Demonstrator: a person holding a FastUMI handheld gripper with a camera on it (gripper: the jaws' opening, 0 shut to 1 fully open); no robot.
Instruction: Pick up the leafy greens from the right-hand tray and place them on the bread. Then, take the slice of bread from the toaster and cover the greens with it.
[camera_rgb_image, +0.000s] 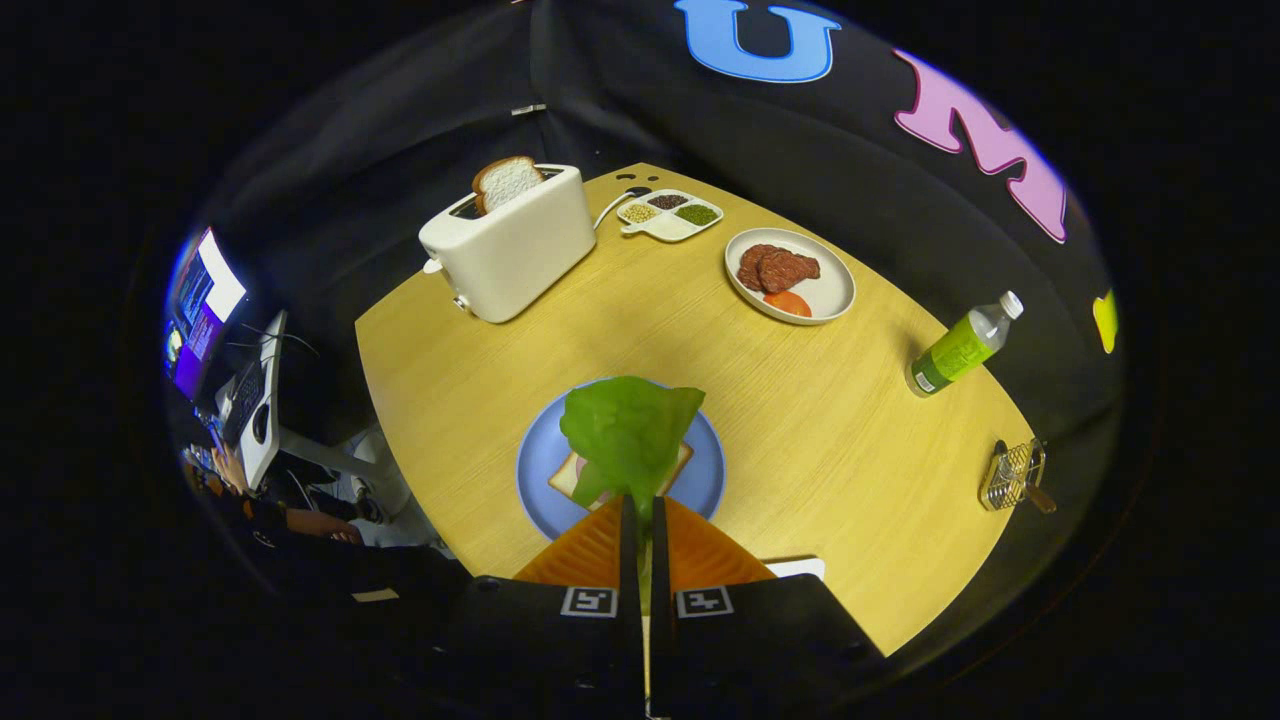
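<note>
Your gripper (640, 505) pinches the greens (628, 432), fingers closed on the stem | leaf hangs just ahead, over the bread (566, 476) on the plate (538, 465) near the table's (800, 400) front edge | lower straight down.

Green leaf (630, 430) hangs over bread (572, 474), possibly touching; toaster slice (506, 182) upright.

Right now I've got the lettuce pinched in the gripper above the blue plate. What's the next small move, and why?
Probably ease straight down and open. The gripper is shut on the leafy greens, which hang over the bread slice on the blue plate, so they look roughly lined up already. Whether the leaf touches the bread yet is unclear. The toaster slice comes after.
</note>
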